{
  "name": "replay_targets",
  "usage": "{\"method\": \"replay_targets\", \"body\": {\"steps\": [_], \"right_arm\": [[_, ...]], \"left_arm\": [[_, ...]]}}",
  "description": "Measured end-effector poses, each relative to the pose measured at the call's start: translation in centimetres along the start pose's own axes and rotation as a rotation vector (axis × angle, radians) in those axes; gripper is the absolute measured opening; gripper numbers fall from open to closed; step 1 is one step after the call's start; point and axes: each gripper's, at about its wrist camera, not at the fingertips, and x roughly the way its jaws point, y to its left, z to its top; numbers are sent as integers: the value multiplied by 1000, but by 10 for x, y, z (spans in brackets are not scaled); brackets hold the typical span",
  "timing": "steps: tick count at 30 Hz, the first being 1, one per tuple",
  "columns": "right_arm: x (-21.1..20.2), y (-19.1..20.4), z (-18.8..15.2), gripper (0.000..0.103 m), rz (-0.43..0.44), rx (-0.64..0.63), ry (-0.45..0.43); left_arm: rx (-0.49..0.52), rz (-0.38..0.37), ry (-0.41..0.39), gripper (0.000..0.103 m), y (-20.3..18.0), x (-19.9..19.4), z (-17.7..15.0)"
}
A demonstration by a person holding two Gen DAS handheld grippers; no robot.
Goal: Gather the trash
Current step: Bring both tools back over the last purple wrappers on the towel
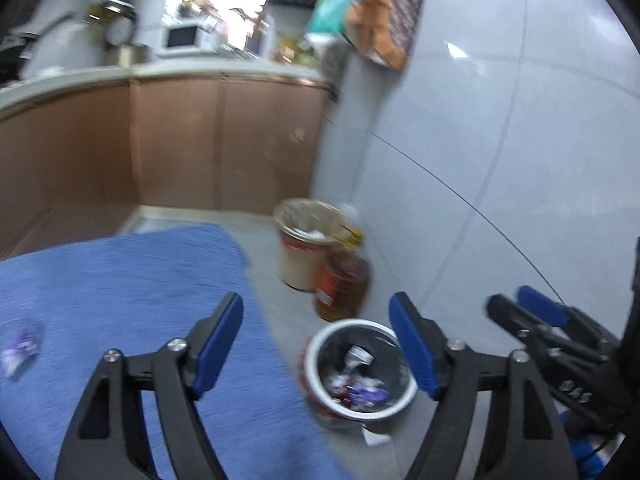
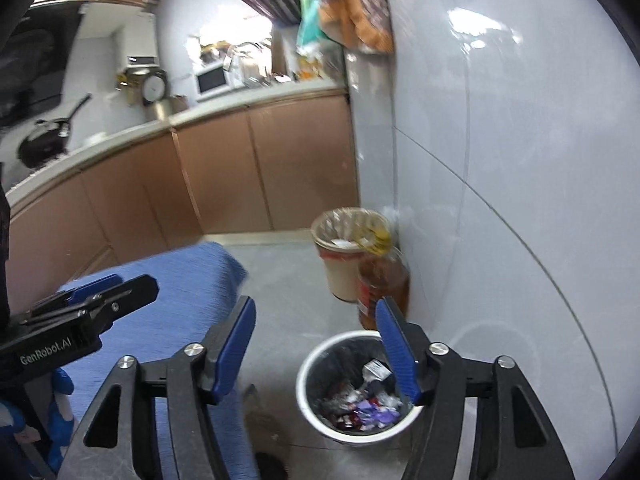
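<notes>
Kitchen corner, seen left to right from both wrist cameras: a purple wrapper [image 1: 18, 350] lies on the blue cloth [image 1: 120, 280] at far left, well apart from the left gripper [image 1: 316, 344], whose blue-padded jaws stand wide apart with nothing between them. Beyond the cloth's edge, on the grey floor, a white-rimmed bin [image 1: 360, 372] lined in black holds crumpled wrappers, with an amber oil bottle [image 1: 340, 284] and a beige lined bin [image 1: 308, 240] behind it against the tiled wall. The right gripper [image 2: 318, 344] hangs above the white-rimmed bin [image 2: 356, 384], jaws likewise apart and empty.
</notes>
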Motion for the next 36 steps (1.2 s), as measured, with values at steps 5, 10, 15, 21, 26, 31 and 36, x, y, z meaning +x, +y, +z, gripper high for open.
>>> {"method": "replay_targets", "body": {"steps": [5, 10, 15, 21, 26, 31, 36], "right_arm": [[-33, 40, 5, 73, 74, -63, -47], [-65, 74, 7, 80, 142, -112, -93], [-92, 97, 8, 85, 177, -153, -137], [-117, 121, 4, 86, 215, -187, -172], [-133, 135, 3, 87, 243, -212, -191], [-141, 148, 2, 87, 257, -236, -201], [-141, 161, 0, 87, 263, -260, -195]], "left_arm": [[-10, 142, -110, 83, 26, -62, -5], [-18, 244, -174, 85, 46, -112, -12], [-27, 306, -224, 86, 55, -157, -23], [-22, 359, -262, 86, 59, -198, -36], [-24, 408, -281, 86, 62, -222, -43], [-35, 444, -298, 86, 69, -237, -51], [-54, 461, -302, 86, 82, -244, -56]]}}
